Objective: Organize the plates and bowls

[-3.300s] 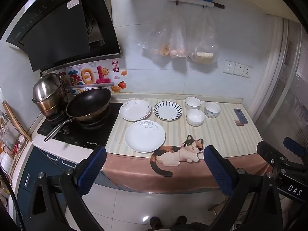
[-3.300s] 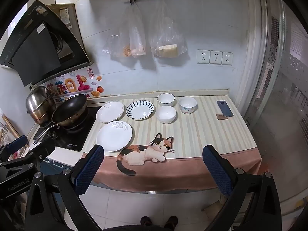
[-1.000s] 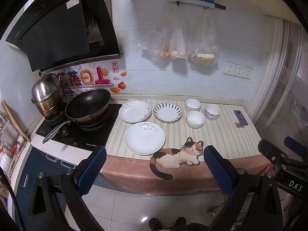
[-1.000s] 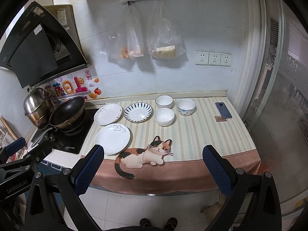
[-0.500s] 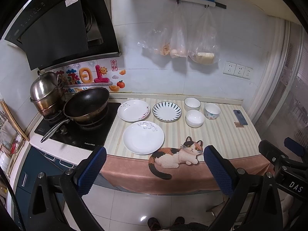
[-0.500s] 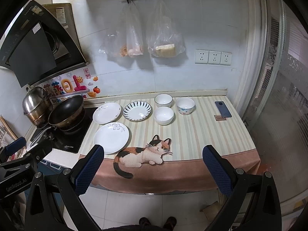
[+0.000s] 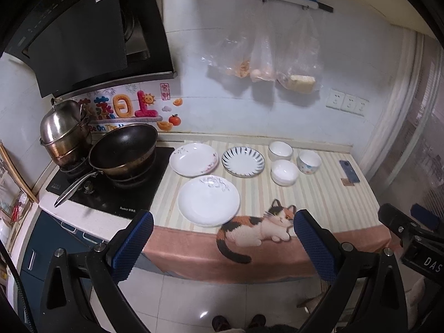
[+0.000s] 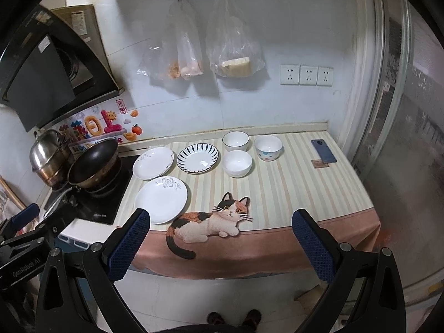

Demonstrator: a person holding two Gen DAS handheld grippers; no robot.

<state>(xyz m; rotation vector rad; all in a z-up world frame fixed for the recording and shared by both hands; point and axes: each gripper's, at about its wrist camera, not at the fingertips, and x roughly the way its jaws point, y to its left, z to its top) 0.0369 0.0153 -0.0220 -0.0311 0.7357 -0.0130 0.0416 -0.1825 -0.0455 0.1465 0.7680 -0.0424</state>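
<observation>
We hold the left gripper (image 7: 220, 237) and the right gripper (image 8: 221, 236) low in the frame in their own views, fingers spread wide with nothing between them, short of the striped counter cloth (image 8: 291, 194).

All the dishes sit upright, mouths up, at mid-frame. The three plates form a triangle: the flower-edged plate (image 8: 153, 163) and the blue-striped plate (image 8: 197, 157) side by side in a row running left to right, and the large white plate (image 8: 161, 199) below them, near the counter's front edge. To their right, three bowls cluster: the rimmed white bowl (image 8: 235, 141), the plain white bowl (image 8: 237, 163) just below it, and the patterned bowl (image 8: 268, 147) furthest right.

A phone (image 8: 323, 150) lies at right, its long axis running up the frame.
</observation>
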